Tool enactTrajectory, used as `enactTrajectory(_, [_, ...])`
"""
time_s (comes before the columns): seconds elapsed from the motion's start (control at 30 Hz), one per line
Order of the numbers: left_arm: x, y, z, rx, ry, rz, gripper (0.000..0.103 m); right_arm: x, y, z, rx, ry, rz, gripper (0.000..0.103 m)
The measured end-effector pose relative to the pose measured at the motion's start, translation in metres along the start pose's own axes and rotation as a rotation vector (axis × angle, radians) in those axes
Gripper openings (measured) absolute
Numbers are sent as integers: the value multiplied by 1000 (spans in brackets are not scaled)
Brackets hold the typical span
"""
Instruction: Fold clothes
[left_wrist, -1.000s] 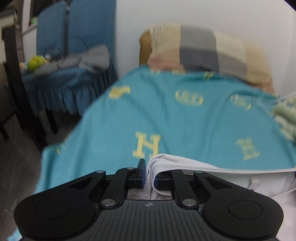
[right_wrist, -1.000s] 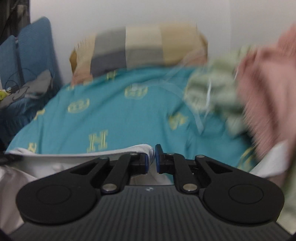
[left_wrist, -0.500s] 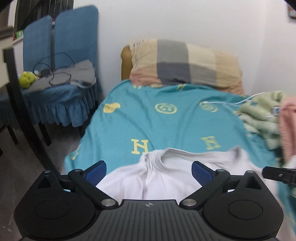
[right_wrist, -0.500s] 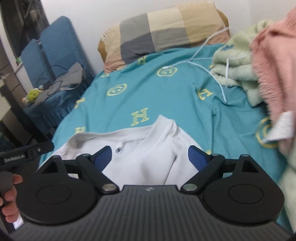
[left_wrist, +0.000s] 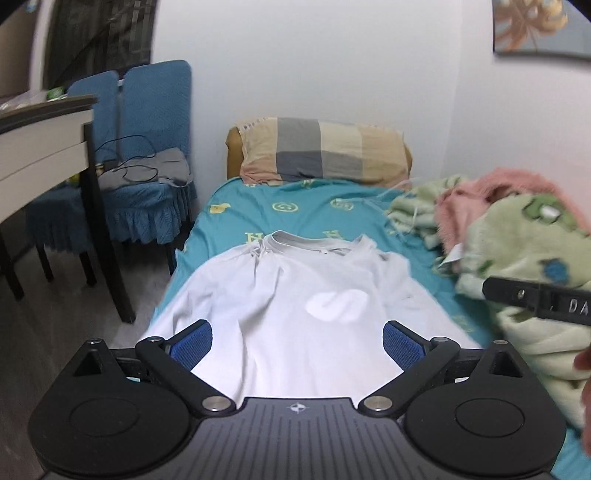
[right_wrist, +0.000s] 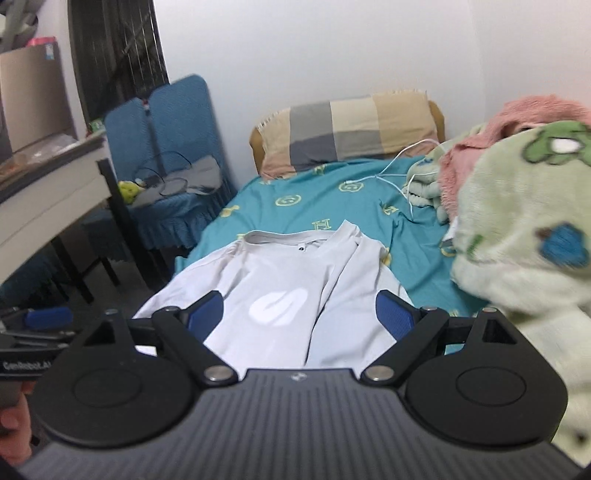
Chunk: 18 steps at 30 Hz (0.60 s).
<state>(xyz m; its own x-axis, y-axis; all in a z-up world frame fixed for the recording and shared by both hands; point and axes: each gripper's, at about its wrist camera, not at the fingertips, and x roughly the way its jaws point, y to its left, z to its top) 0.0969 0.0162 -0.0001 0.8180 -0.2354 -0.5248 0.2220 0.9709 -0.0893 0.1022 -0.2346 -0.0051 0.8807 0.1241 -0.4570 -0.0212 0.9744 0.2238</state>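
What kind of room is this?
Most likely a bedroom. There is a bed with a teal sheet, a pillow at its head, and fluffy blankets piled on one side. A white shirt lies spread on the bed.

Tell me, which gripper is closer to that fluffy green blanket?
Right. The right gripper hangs beside the green blanket, which bulks just past its right finger. The left gripper sits farther over, above the white shirt.
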Motion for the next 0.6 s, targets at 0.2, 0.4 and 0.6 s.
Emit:
enactTrajectory(0.2, [-38, 8, -36, -53, 29, 8, 101, -51, 2, -46, 22, -27, 30, 91])
enactTrajectory(0.4, [-24, 26, -34, -142, 29, 42, 101, -44, 2, -53, 17, 3, 25, 91])
enactTrajectory(0.6, [-5, 43, -36, -270, 83, 28, 100, -30, -4, -62, 67, 47, 3, 91])
